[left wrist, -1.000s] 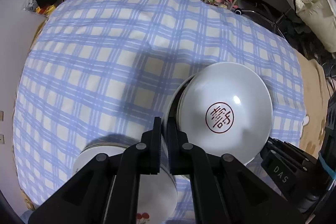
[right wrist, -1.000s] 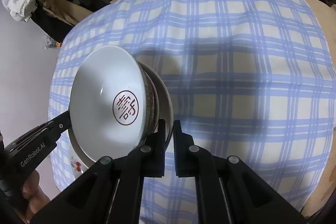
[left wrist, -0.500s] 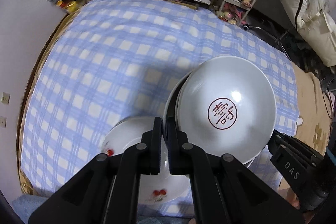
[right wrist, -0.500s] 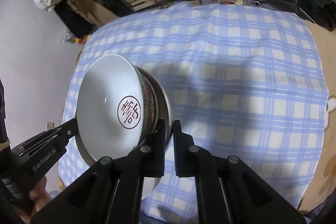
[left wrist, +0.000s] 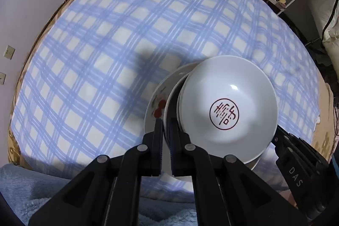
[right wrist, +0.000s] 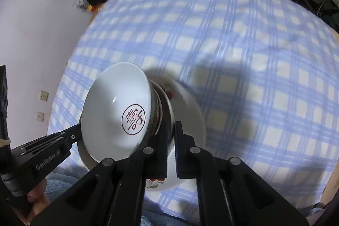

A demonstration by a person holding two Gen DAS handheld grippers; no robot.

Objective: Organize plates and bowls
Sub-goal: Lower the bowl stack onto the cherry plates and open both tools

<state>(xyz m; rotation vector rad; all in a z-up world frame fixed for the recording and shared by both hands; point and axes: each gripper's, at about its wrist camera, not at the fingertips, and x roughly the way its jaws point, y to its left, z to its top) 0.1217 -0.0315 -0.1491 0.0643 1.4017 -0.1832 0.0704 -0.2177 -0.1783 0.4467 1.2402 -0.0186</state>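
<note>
Bowl (left wrist: 227, 107) with red seal mark sits nested in stacked dishes, over a floral plate (left wrist: 155, 103) on the checked worktop (left wrist: 95, 56). Left gripper (left wrist: 166, 126) and right gripper (right wrist: 170, 130) each clamp the stack's rim (right gripper reads "DAS", left gripper "GenRobot.AI").

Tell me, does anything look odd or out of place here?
Yes: the bowl with the red seal and the plate under it are held tilted in mid-air, each side pinched by a hand-held gripper, above a flowered plate on the checked cloth.
</note>
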